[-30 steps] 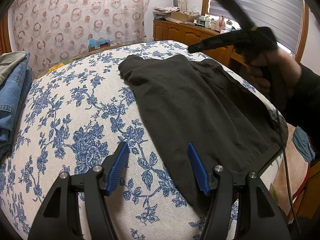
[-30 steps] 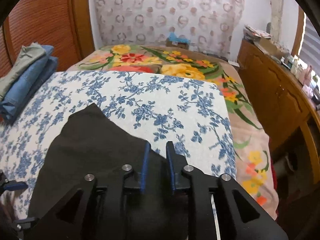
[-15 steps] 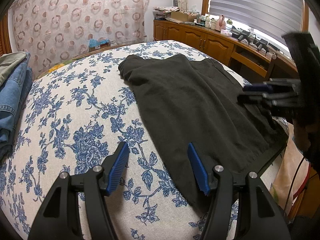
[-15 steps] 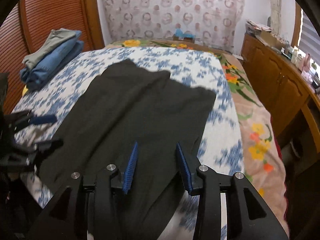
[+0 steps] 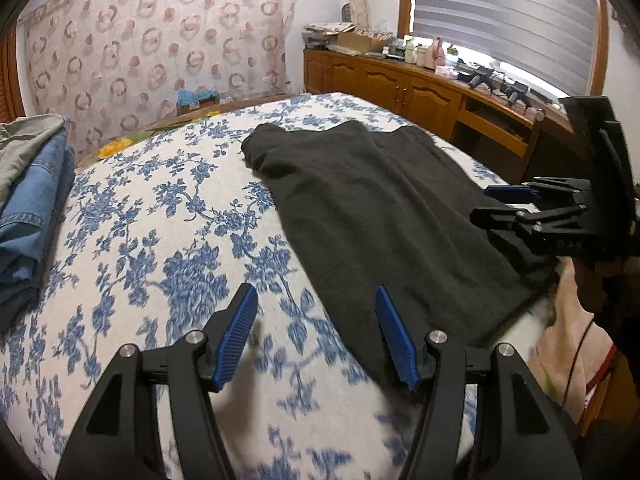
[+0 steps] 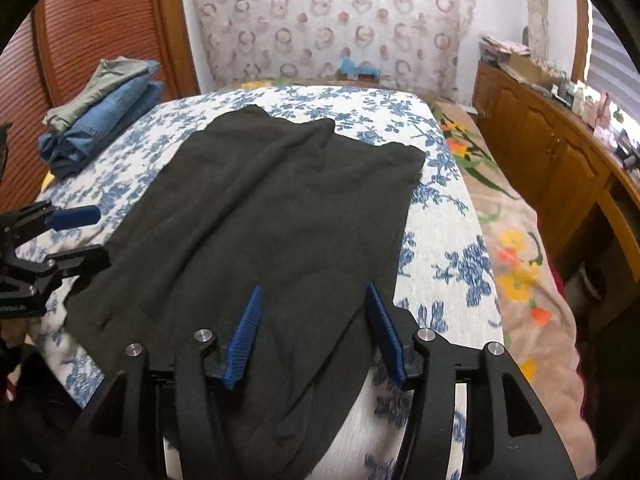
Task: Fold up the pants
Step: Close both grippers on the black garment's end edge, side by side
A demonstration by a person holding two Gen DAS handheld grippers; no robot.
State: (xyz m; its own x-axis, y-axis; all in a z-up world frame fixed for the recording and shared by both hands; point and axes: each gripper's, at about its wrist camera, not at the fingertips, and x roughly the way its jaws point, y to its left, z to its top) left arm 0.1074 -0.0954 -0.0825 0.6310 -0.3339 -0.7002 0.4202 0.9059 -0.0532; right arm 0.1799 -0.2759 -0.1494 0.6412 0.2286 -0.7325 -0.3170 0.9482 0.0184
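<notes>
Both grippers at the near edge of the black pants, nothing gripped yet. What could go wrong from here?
1. The black pants hang over the near edge of the bed; a one-sided pull might slide them off.
2. The right gripper has its jaws opening over layered cloth, so it may pinch only the top layer.
3. The left gripper straddles the pants' edge and bare floral bedcover, so it may catch the cover too.

Counts: 1 pr dark pants (image 6: 280, 216) spread flat on 1 blue-floral sheet (image 5: 160, 240). 1 stack of folded clothes (image 6: 100, 116), approx 3 items: 1 olive on top, 2 denim under. 2 grippers: left gripper (image 5: 316, 336), right gripper (image 6: 310, 332), 2 blue pads each.
</notes>
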